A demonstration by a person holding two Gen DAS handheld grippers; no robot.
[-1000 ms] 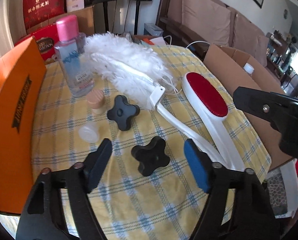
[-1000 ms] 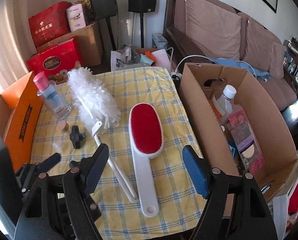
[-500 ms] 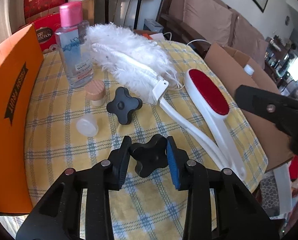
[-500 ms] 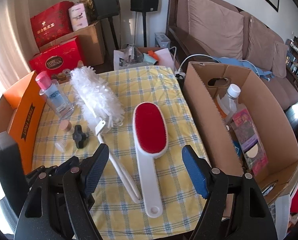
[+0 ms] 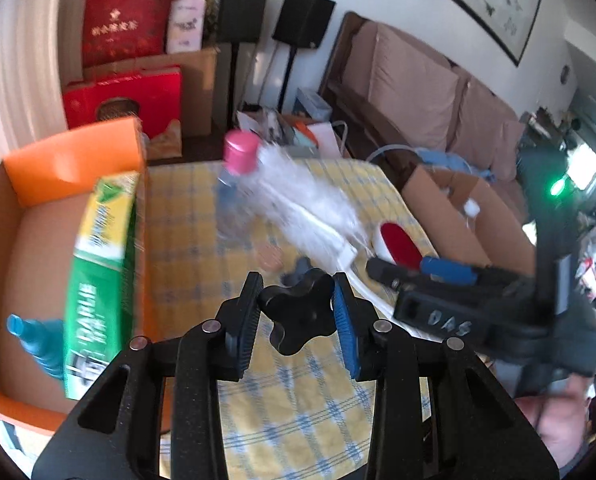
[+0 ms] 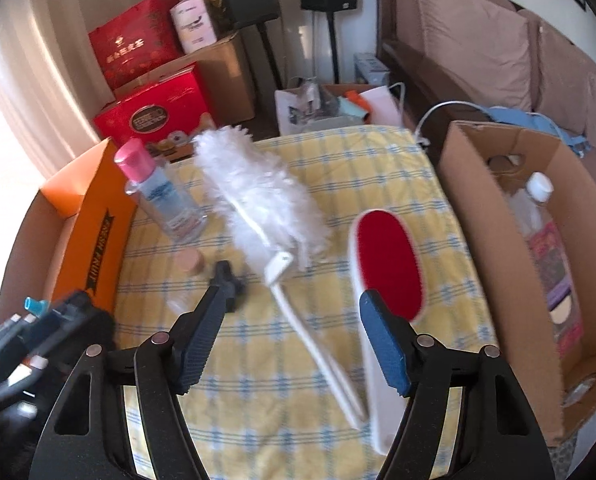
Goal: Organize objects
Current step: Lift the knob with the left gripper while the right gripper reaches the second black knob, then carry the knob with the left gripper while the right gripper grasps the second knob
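Clamping a black star-shaped knob betw its two pads, the left gripper has the knob pinched narrow and clear of the yellow checked tablecloth below it. To that gripper's left sits an orange box w/ a green-yellow carton and a blue-capped bottle inside. Ahead of it, blurred: pink-capped bottle, white feather duster, a small tan-lidded jar, and a 2nd black knob just beyond the fingertips. The right gripper shows to its right.

Right gripper: jaws fairly wide apart and closing, nothing gripped; pads not pressing anything. The duster's white handle runs across the cloth betw the fingers, underneath. Red lint brush lies just ahead of the blue right pad, its handle passing behind that finger. Cardboard box stands to the right, holding a white-capped bottle. 2nd knob sits at the left fingertip.
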